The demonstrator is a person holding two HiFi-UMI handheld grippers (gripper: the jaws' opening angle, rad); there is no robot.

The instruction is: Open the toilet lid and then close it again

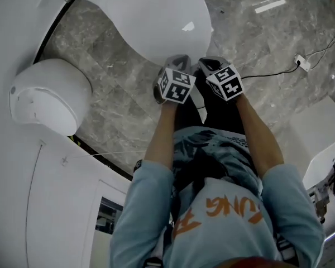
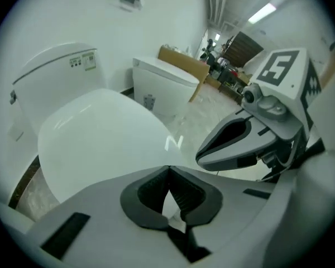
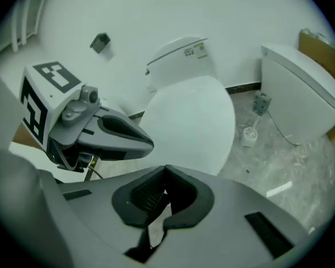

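The white toilet [image 1: 156,21] stands at the top of the head view with its lid [image 2: 100,133] down flat over the bowl; its tank [image 3: 178,60] is behind. Both grippers hang side by side just off the bowl's front edge, above the floor and touching nothing. My left gripper [image 1: 178,60] is shut, its dark pads [image 2: 181,194] meeting at the tips with nothing between them. My right gripper [image 1: 209,64] is shut and empty too. Each gripper shows in the other's view: the right gripper [image 2: 251,138] and the left gripper [image 3: 117,135].
A second white rounded fixture [image 1: 47,96] sits by the wall at left. A toilet brush holder [image 3: 248,135] and another white fixture [image 3: 301,88] stand right of the toilet. A cable with plug [image 1: 301,63] lies on the grey marble floor [image 1: 117,94]. My legs are directly below the grippers.
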